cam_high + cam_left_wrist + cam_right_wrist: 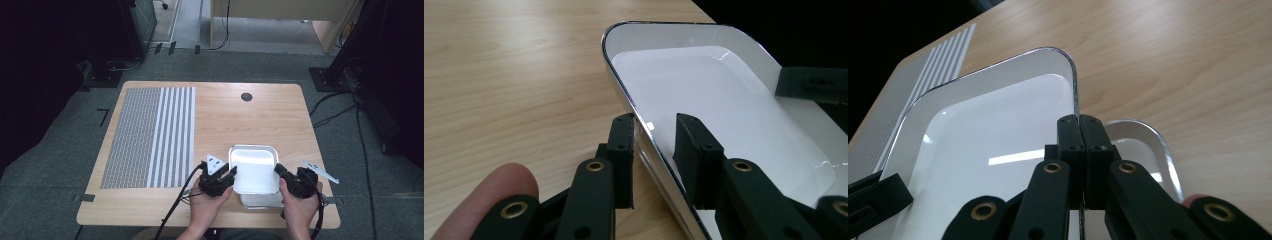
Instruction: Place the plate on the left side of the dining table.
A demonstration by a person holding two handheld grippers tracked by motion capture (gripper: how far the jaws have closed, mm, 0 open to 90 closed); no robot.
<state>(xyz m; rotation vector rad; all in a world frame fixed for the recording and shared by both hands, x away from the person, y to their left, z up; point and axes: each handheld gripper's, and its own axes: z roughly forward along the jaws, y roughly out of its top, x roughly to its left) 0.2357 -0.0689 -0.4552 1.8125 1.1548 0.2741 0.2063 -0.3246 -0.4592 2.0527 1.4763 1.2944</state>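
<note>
Shallow white rectangular tray with chrome rim point(254, 167) sits raised over a second tray point(262, 201) near the table's point(260, 115) front edge. Right gripper point(1079, 125) clenched on its rim; left gripper point(655, 131) straddles the opposite rim, jaws apart.

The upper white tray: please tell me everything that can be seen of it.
The upper white tray is rectangular with rounded corners, a glossy white inside and a shiny metal-looking rim. It is empty and sits over a second tray near the table's front edge. The right gripper is shut on its rim; the left gripper has its jaws astride the opposite rim.
</note>
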